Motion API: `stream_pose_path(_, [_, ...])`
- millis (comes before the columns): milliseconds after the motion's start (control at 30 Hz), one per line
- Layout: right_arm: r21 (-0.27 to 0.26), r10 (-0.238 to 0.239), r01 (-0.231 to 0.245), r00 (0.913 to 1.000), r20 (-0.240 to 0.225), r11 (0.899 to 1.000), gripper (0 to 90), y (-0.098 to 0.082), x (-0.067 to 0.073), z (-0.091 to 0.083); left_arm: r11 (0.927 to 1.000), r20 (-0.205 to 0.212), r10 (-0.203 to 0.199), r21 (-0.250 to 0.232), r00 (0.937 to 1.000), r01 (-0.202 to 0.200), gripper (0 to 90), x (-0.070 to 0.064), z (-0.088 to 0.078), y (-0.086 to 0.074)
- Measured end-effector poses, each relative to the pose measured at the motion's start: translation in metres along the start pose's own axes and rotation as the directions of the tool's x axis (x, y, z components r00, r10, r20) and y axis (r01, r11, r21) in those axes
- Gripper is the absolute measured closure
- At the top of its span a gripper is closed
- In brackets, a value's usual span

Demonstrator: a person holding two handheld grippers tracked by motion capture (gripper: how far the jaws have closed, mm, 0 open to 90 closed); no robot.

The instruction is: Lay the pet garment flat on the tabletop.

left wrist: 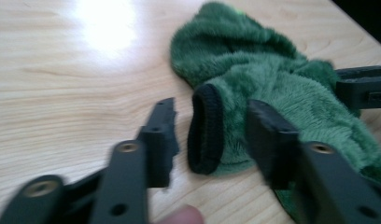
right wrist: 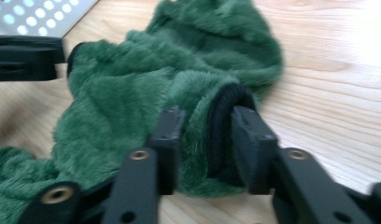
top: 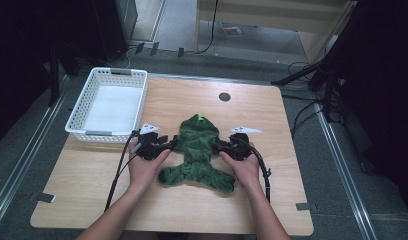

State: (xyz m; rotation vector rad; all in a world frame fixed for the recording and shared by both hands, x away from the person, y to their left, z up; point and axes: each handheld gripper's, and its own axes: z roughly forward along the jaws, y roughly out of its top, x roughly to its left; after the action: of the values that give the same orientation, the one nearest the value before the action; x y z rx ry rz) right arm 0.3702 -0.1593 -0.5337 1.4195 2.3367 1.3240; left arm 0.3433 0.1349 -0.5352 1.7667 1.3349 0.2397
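I had the green fleece garment [top: 198,150] lying mid-table, the white basket [top: 110,104] at its ten o'clock. My right gripper [right wrist: 203,140] pinched one black sleeve cuff [right wrist: 222,126]; my left gripper [left wrist: 211,135] straddled the other cuff [left wrist: 205,128], jaws apart. I judged the left needed to clamp squarely across its cuff before any lifting.

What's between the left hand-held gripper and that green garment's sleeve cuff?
Nothing visible. The left hand-held gripper already straddles the black-trimmed sleeve cuff of the green fleece garment; its jaws stand apart on either side of the cuff, with bare table beside it.
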Motion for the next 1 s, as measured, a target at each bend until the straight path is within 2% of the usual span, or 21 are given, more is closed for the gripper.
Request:
stream_pose_path(33, [0.001,-0.013,0.013,0.9999,0.004,1.000,75.7,-0.001,0.002,0.001,0.9997,-0.002,0.003,0.022,1.0000,-0.003,71.4,-0.001,0.002,0.000])
stream_pose_path(67, [0.000,-0.019,0.019,0.9997,0.016,1.000,79.5,-0.001,0.003,0.001,0.9993,-0.015,0.005,0.037,0.9999,-0.005,78.1,-0.001,0.004,0.000])
stream_pose_path(133, [-0.015,-0.001,0.001,0.9991,0.041,1.000,83.4,-0.001,0.002,-0.002,0.9981,-0.010,0.005,0.061,0.9999,-0.004,84.9,0.000,0.007,0.000])
stream_pose_path(167, [-0.021,0.016,-0.015,0.9984,0.054,1.000,84.4,-0.001,-0.001,-0.004,0.9964,-0.010,0.016,0.084,0.9998,-0.015,86.7,0.000,0.009,0.000])
stream_pose_path(200, [-0.022,0.024,-0.022,0.9969,0.075,1.000,84.9,-0.002,-0.003,-0.006,0.9952,-0.017,0.034,0.092,0.9993,-0.032,87.5,0.000,0.010,0.000])
stream_pose_path(300, [-0.006,0.042,-0.041,0.9929,0.111,0.999,85.5,-0.007,-0.009,-0.005,0.9936,-0.028,0.049,0.103,0.9984,-0.046,88.0,0.000,0.010,0.000])
stream_pose_path(433, [-0.018,0.060,-0.058,0.9918,0.113,0.998,83.7,-0.013,-0.010,-0.006,0.9942,-0.032,0.047,0.098,0.9984,-0.044,86.6,-0.001,0.009,0.000])
stream_pose_path(500, [-0.031,0.071,-0.068,0.9920,0.104,0.997,79.7,-0.012,-0.010,-0.010,0.9964,-0.041,0.037,0.078,0.9985,-0.034,78.2,-0.001,0.006,0.002])
stream_pose_path(567, [-0.072,0.086,-0.079,0.9905,0.106,0.994,75.1,-0.008,-0.009,-0.020,0.9996,-0.055,0.022,0.017,0.9982,-0.021,62.7,-0.001,-0.003,0.007])
stream_pose_path(600, [-0.103,0.089,-0.078,0.9899,0.110,0.992,74.6,-0.005,-0.008,-0.026,0.9997,-0.050,0.010,-0.020,0.9987,-0.011,59.5,-0.001,-0.007,0.010])
stream_pose_path(667, [-0.155,0.083,-0.068,0.9923,0.092,0.986,74.7,0.002,-0.003,-0.034,0.9965,-0.040,0.003,-0.083,0.9992,-0.006,60.4,-0.004,-0.013,0.015])
stream_pose_path(700, [-0.163,0.067,-0.053,0.9945,0.081,0.985,74.8,0.006,0.001,-0.035,0.9958,-0.028,0.014,-0.090,0.9995,-0.017,63.1,-0.007,-0.012,0.017])
stream_pose_path(767, [-0.154,0.010,0.004,0.9963,0.086,0.988,75.3,0.011,0.011,-0.029,0.9967,0.002,0.055,-0.061,0.9985,-0.054,67.7,-0.015,-0.004,0.020])
stream_pose_path(833, [-0.121,-0.034,0.047,0.9941,0.102,0.992,75.6,0.013,0.019,-0.016,0.9954,0.003,0.093,-0.023,0.9956,-0.093,70.8,-0.021,0.007,0.019])
stream_pose_path(867, [-0.102,-0.044,0.055,0.9934,0.106,0.993,75.7,0.013,0.020,-0.008,0.9954,-0.007,0.095,-0.006,0.9954,-0.095,71.8,-0.021,0.013,0.018])
stream_pose_path(933, [-0.052,-0.050,0.058,0.9884,0.144,0.997,76.5,0.009,0.017,0.005,0.9962,-0.012,0.075,0.046,0.9971,-0.074,75.0,-0.016,0.022,0.014])
stream_pose_path(1000, [-0.020,-0.026,0.029,0.9882,0.151,0.999,77.5,0.003,0.011,0.011,0.9944,-0.040,0.082,0.071,0.9959,-0.079,78.6,-0.012,0.026,0.009])
